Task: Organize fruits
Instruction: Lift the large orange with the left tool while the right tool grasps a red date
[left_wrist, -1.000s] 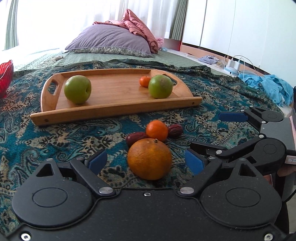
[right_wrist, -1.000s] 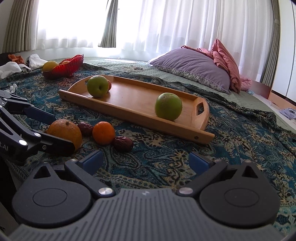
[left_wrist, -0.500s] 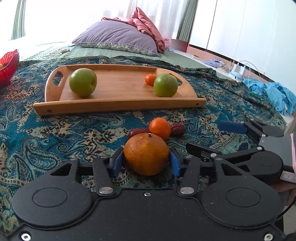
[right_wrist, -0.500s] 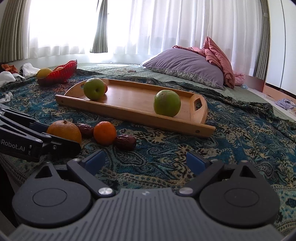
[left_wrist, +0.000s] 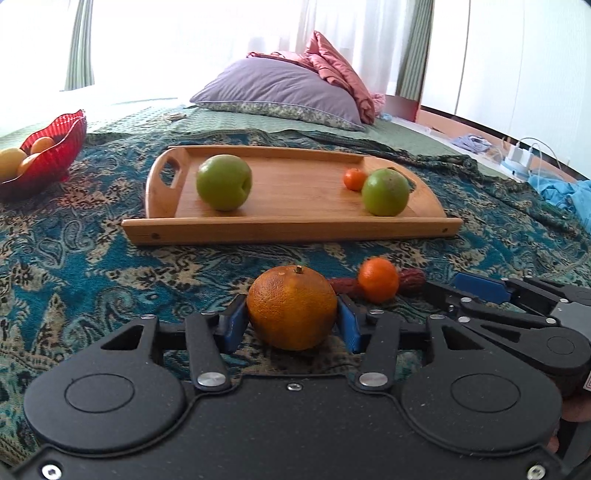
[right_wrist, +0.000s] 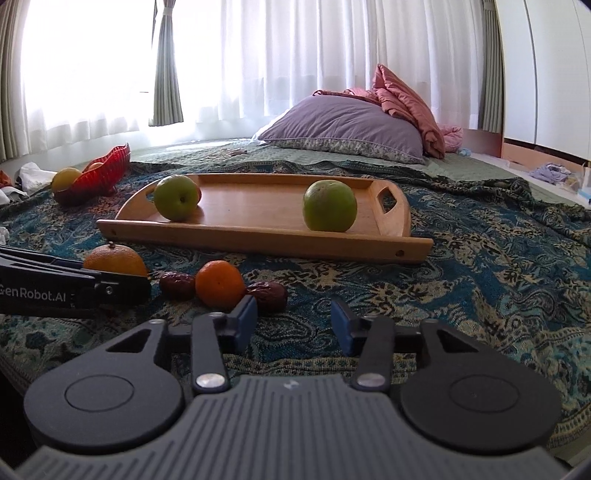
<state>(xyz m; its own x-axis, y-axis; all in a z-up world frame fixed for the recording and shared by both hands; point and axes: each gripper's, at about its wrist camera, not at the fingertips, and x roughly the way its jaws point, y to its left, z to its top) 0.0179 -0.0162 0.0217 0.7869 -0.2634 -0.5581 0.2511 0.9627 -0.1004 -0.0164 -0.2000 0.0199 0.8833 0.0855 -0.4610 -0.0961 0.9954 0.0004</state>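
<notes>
- On the far left, the red bowl (left_wrist: 55, 147) is sitting on the blanket (left_wrist: 74, 266) with a few yellow fruits in it.
- Next comes the tray (left_wrist: 288, 225). It is holding two green apples, one near the left handle (left_wrist: 224, 182) and one near the right end (left_wrist: 385, 192), with a tiny orange (left_wrist: 354, 179) just beside the right one.
- Your left gripper (left_wrist: 291, 323) is squeezing the big orange (left_wrist: 291, 308). Both blue pads are pressing on its sides. The big orange is in front of the tray, low over the blanket; I cannot tell if it is touching it.
- To its right, a small orange (right_wrist: 220, 284) is lying between two dark dates (right_wrist: 176, 285), touching them.
- Your right gripper (right_wrist: 293, 325) has just been closing, but nothing is between its pads. It is holding nothing, and its left pad is just beside the small orange.
- I think you are on the picking-up step for the big orange.
- Next, I think you need to lift it gently over the tray's rim and set it on bare wood, away from the apples so it is not bumping them.
</notes>
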